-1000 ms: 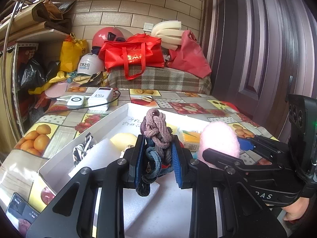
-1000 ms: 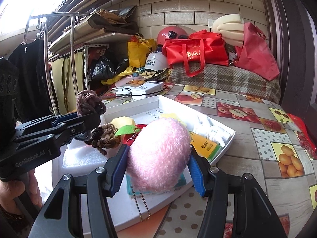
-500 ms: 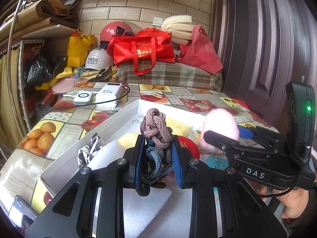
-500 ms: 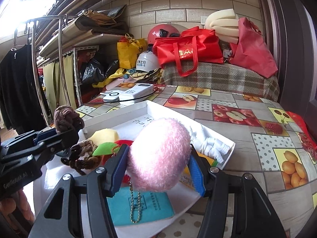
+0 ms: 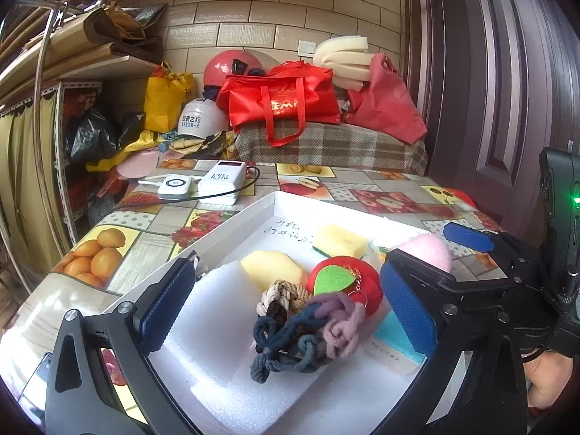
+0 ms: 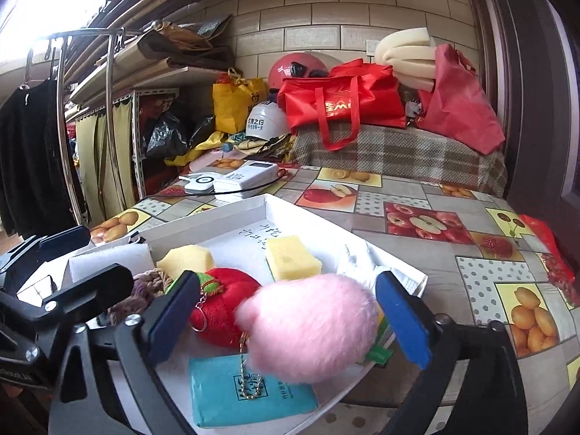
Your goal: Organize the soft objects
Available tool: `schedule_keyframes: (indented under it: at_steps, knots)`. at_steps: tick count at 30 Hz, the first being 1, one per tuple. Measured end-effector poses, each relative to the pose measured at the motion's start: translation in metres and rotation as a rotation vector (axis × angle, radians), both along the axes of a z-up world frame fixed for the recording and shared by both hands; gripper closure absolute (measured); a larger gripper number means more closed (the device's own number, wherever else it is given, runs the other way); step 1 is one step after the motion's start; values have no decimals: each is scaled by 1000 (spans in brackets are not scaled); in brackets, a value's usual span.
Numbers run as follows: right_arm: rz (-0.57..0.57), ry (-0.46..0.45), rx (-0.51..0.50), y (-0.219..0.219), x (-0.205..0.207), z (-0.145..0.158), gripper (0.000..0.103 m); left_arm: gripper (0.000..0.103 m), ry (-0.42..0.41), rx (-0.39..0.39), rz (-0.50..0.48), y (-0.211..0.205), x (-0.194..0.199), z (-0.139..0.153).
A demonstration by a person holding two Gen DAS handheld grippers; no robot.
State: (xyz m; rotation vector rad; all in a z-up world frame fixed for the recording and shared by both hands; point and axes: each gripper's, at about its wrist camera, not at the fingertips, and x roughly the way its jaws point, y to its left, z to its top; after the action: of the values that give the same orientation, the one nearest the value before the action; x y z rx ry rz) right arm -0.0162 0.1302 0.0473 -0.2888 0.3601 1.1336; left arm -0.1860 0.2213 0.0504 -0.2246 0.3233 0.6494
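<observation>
1. Left wrist view: the left gripper [image 5: 286,304] has just been opening, and its blue pads [image 5: 165,304] now stand wide apart. The knotted rope bundle [image 5: 301,330] lies loose between them, nearer the right-hand pad and touching neither, resting on a white foam sheet [image 5: 217,326] inside the white tray [image 5: 250,210].
2. Just beyond the bundle sit a red plush fruit [image 5: 348,282] with a green leaf, a pale yellow sponge [image 5: 270,266] and a yellow block sponge [image 5: 340,241]. Handwriting on the tray floor past the fingertips is too scrawled to read.
3. Farther ahead, a white power bank [image 5: 223,181] reads "120w", and the red bag [image 5: 282,98] shows gold lettering, only partly legible.
4. Right wrist view: the right gripper [image 6: 290,311] has also just been opening, pads spread. The pink fluffy ball [image 6: 308,330] sits between them. It is clear of the left-hand pad, and whether it brushes the right-hand one I cannot tell.
5. A bead chain hangs from the ball onto a teal packet [image 6: 250,391] with printed characters too small to read, lying at the tray's near edge below the fingers.
6. Left of the fingers, the other gripper's black arm crosses the frame.
</observation>
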Motion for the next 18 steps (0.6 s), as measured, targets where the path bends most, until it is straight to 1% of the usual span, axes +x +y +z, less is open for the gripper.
schedule_keyframes:
  at_steps: [7, 18]
  knots:
    - [-15, -10, 9, -1, -1, 2, 1, 0, -2, 3, 0, 0, -1, 0]
    - [-28, -22, 18, -1, -2, 2, 0, 0, -1, 2, 0, 0, -1, 0]
